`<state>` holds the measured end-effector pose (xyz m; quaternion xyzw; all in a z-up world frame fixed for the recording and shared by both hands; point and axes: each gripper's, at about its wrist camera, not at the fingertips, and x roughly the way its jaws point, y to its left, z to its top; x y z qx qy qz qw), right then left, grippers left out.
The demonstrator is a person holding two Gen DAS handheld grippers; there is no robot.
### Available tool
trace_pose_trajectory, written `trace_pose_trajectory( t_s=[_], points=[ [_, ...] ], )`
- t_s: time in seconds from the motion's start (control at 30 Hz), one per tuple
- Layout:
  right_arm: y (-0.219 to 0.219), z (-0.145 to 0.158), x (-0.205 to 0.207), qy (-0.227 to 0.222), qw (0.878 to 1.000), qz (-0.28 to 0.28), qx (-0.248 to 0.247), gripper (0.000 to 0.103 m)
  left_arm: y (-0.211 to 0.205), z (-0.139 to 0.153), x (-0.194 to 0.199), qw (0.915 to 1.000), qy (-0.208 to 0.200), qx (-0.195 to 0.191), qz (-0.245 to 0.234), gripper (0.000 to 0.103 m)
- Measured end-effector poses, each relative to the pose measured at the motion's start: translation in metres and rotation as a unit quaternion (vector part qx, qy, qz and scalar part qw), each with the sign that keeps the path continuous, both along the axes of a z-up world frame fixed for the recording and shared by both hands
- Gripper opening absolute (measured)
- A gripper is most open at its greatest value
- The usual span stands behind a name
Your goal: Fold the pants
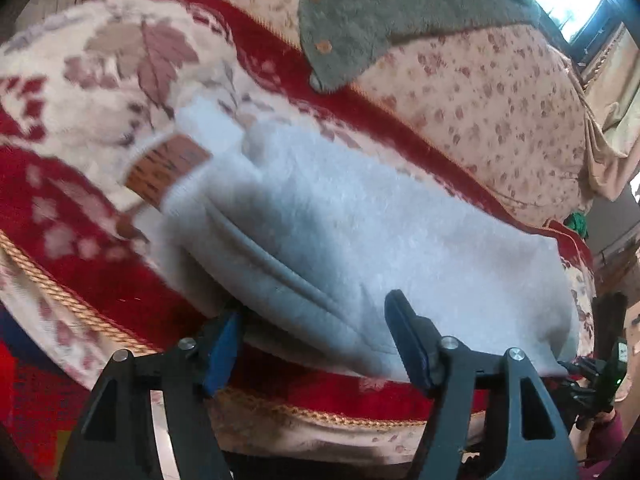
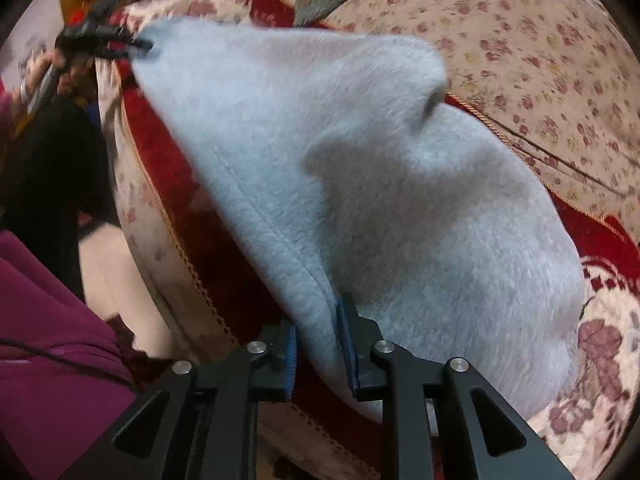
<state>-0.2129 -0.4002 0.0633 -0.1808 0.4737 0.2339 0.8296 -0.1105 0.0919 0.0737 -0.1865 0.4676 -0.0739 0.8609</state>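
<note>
The grey fleece pants [image 2: 360, 184] lie along the front edge of the sofa cushion [image 1: 100, 280], on its red-and-cream patterned cover, with the brown-patched waistband [image 1: 168, 172] at the far left end in my left view. I judge them soft, thick and light: they will sag and drape rather than hold a line, and the fleece should grip the pads well, so slipping worries me less than bunching. The stitched seam running along the near edge is the firmest place to take hold.

My right gripper [image 2: 318, 344] has its jaws pinching that near edge, with a fold of cloth between the blue pads. My left gripper [image 1: 316, 336] stands with jaws spread at the near hem; cloth sits between them, and the left finger seems tucked under the edge, but I see no pinch. A green-grey garment [image 1: 360, 20] lies well apart, against the floral backrest [image 1: 500, 92].
</note>
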Motion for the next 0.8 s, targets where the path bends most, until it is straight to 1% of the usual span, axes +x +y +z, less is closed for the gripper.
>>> trace_pose_trajectory(
  t_s=[0.03, 0.1, 0.13, 0.2, 0.23, 0.3, 0.33, 0.37, 0.4, 0.43, 0.5, 0.57, 0.6, 0.67, 0.73, 0.8],
  points=[
    [-0.006, 0.005, 0.000, 0.002, 1.000, -0.012, 0.015, 0.033, -0.002, 0.008, -0.003, 0.9999, -0.005, 0.010, 0.001, 0.068],
    [-0.020, 0.014, -0.002, 0.000, 0.998, -0.040, 0.042, 0.055, -0.010, 0.023, -0.007, 0.9993, -0.020, 0.031, 0.000, 0.071],
    [-0.029, 0.019, -0.003, -0.003, 0.997, -0.056, 0.059, 0.063, -0.020, 0.031, -0.009, 0.9988, -0.031, 0.038, -0.005, 0.073],
    [-0.050, 0.031, -0.005, -0.011, 0.991, -0.087, 0.103, 0.063, -0.033, 0.040, -0.008, 0.9981, -0.043, 0.039, -0.020, 0.075],
    [-0.063, 0.038, -0.005, -0.015, 0.986, -0.107, 0.123, 0.063, -0.049, 0.046, -0.007, 0.9970, -0.052, 0.042, -0.038, 0.075],
    [-0.091, 0.051, -0.003, -0.029, 0.976, -0.154, 0.149, 0.064, -0.073, 0.057, -0.006, 0.9937, -0.072, 0.062, -0.060, 0.075],
    [-0.108, 0.057, -0.003, -0.040, 0.970, -0.182, 0.158, 0.066, -0.087, 0.062, -0.005, 0.9915, -0.083, 0.067, -0.075, 0.075],
    [-0.126, 0.061, -0.002, -0.046, 0.961, -0.213, 0.168, 0.067, -0.104, 0.066, -0.003, 0.9889, -0.091, 0.065, -0.098, 0.075],
    [-0.145, 0.062, 0.000, -0.047, 0.952, -0.243, 0.182, 0.074, -0.116, 0.069, -0.002, 0.9871, -0.094, 0.061, -0.115, 0.076],
    [-0.171, 0.061, 0.002, -0.042, 0.936, -0.280, 0.207, 0.080, -0.132, 0.070, 0.001, 0.9852, -0.096, 0.055, -0.131, 0.076],
    [-0.205, 0.053, 0.009, -0.024, 0.916, -0.317, 0.244, 0.085, -0.166, 0.067, 0.013, 0.9812, -0.089, 0.041, -0.167, 0.076],
    [-0.236, 0.039, 0.021, -0.002, 0.897, -0.350, 0.271, 0.085, -0.197, 0.057, 0.023, 0.9777, -0.079, 0.040, -0.190, 0.076],
    [-0.247, 0.028, 0.030, 0.014, 0.889, -0.352, 0.294, 0.086, -0.215, 0.049, 0.028, 0.9756, -0.072, 0.043, -0.203, 0.076],
    [-0.261, 0.012, 0.048, 0.040, 0.877, -0.356, 0.320, 0.086, -0.241, 0.034, 0.034, 0.9735, -0.058, 0.049, -0.216, 0.076],
    [-0.268, -0.007, 0.068, 0.068, 0.872, -0.342, 0.344, 0.086, -0.263, 0.015, 0.040, 0.9733, -0.036, 0.054, -0.220, 0.076],
    [-0.269, -0.030, 0.089, 0.111, 0.863, -0.329, 0.366, 0.086, -0.277, 0.002, 0.044, 0.9735, -0.021, 0.059, -0.220, 0.076]
  ],
)
